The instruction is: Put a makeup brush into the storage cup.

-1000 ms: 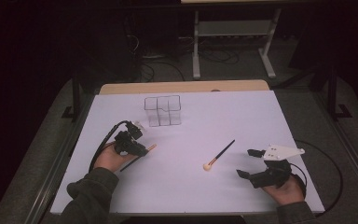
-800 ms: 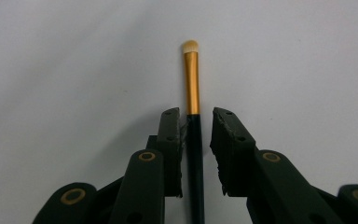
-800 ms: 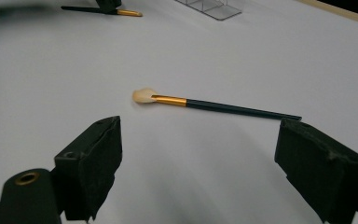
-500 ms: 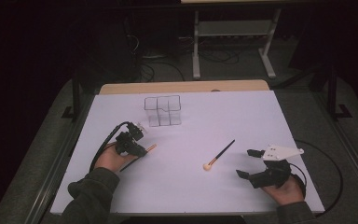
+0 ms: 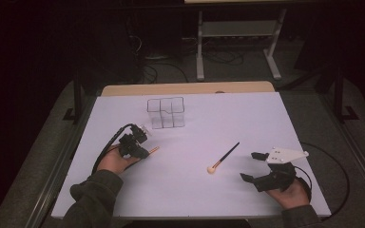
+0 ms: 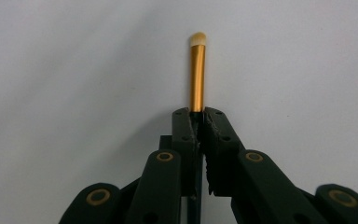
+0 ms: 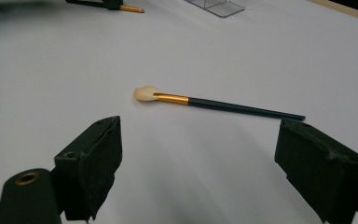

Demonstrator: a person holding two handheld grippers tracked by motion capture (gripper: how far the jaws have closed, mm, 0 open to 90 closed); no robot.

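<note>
Step in hand: the left hand-held gripper point(image 5: 145, 151) has just been closing and now clamps the small brush point(image 6: 197, 74), picked off the bench point(image 5: 247, 118).
Grip: jaws pinched together on the black handle just behind the gold ferrule; bristle tip points straight out ahead.
Doing it well: I'd keep the pinch firm and lift straight up before swinging toward the clear organizer point(image 5: 166, 112), so the tip doesn't drag; lower it upright into one cell, handle first or tip first as fits.
Right hand-held gripper point(image 7: 196, 163): jaws wide apart, nothing between them, near the long brush point(image 7: 219, 103), which lies flat mid-bench.
Left gripper view: shows the pads squeezed together on the handle, which the high view is too small to settle.
High view: shows the organizer standing just beyond the left hand.
Right gripper view: shows the long brush's pale head, apart from both jaws.
</note>
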